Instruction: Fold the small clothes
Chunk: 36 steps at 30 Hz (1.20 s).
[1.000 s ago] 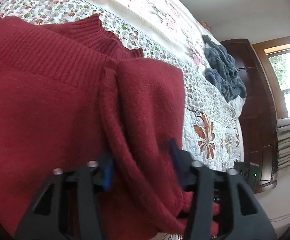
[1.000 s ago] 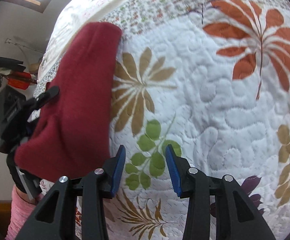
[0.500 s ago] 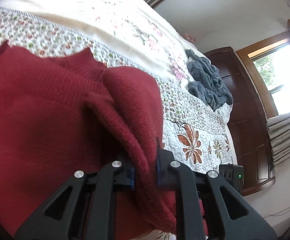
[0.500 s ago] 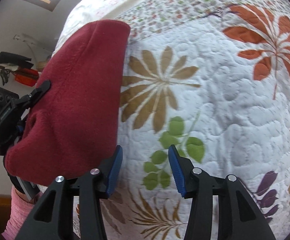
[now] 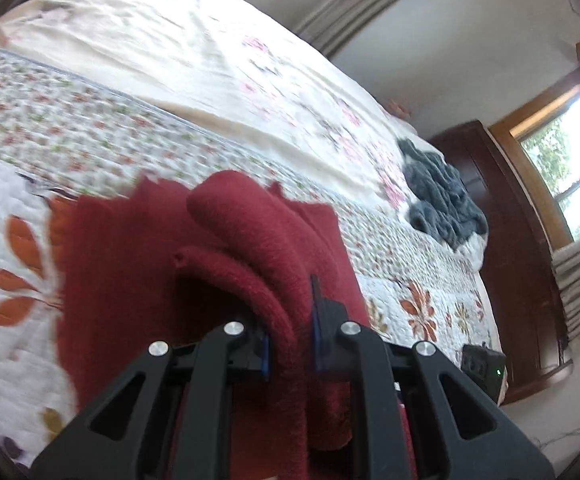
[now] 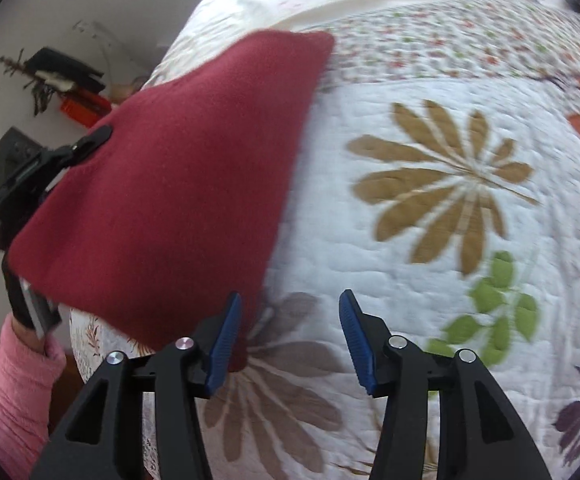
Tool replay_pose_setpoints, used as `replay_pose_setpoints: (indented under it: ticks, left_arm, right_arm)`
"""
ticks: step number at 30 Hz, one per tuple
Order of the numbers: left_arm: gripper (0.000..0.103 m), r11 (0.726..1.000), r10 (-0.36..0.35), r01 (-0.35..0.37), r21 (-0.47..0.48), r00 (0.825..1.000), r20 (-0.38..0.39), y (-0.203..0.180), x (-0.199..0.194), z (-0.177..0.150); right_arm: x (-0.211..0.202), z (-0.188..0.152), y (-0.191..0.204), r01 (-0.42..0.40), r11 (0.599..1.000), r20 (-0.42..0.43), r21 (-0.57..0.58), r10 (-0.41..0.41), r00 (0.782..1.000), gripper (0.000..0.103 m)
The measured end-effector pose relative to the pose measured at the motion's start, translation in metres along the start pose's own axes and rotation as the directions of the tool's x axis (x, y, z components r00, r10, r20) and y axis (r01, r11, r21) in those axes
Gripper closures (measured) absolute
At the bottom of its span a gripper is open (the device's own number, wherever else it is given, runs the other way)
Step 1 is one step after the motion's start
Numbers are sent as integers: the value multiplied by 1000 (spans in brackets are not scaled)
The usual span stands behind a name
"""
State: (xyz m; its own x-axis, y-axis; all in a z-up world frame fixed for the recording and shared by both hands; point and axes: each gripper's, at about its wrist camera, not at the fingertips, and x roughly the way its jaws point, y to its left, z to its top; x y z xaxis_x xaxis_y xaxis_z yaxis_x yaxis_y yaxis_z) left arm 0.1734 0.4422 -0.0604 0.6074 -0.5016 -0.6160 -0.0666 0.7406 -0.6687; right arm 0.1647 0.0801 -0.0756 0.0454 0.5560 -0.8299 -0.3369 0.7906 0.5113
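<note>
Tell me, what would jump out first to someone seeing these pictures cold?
The dark red sweater grabs the eye: it is lifted off the flowered quilt, a thick fold of it pinched in the left gripper. The right gripper hangs open beside the sweater's lower edge, holding nothing. Farther back on the bed lies a crumpled grey-blue cloth, near a dark wooden cabinet.

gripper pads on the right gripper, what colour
Blue ribbed pads on the right gripper; clearest in the right wrist view.
</note>
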Motion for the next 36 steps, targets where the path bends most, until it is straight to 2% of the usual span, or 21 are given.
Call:
replay_pose_setpoints:
  ticks: [2,7,11,13,16,18,21,23,25,29,33,36]
  left_arm:
    - [90,1000,22,-22,-18,1000,3,17,-8,4]
    - [90,995,44,-44,-94,999,-1,65,-19,6]
    - [90,990,45,-45,-137,999,-3,96,-23,2]
    - [90,991,51,-55,-122,998,-31,105,-16,-3]
    - [86,990,73,-82,-118,994,-78,115,-3,-12]
    - [83,988,63,-73,-136,995,-77,120,-4,-13]
    - [78,989,82,-90,-115,994,-72,114,-17,-14]
    - [77,988,139,-142,-58,989,-59,103,-35,-19]
    - [70,990,137,-138,-28,990,-41,93,-57,-29]
    - [63,987,153,-152,52,988,-5,65,-92,-56]
    - [57,988,129,-128,92,992,-10,45,-99,-73]
    - [55,982,162,-156,102,986,-47,45,-86,-79]
  right_arm:
    - [4,-1,12,-23,1000,-2,-21,23,1000,43]
    - [20,0,43,-112,993,-31,-46,111,993,41]
    - [37,2,56,-109,993,-62,-55,106,992,40]
    - [46,2,61,-102,993,-78,-57,97,992,40]
    - [58,0,65,-56,996,-98,-68,49,994,40]
    - [66,0,67,-27,997,-114,-73,19,993,40]
    - [70,-1,68,-18,997,-123,-75,9,992,39]
    - [66,-1,68,-23,997,-120,-74,14,993,39]
    - [57,-2,66,-42,997,-112,-69,35,993,39]
    - [44,-4,47,-110,994,-110,-17,107,988,34]
    - [49,-10,36,-177,982,-128,61,183,975,33]
    - [59,-12,34,-173,981,-147,88,185,972,32]
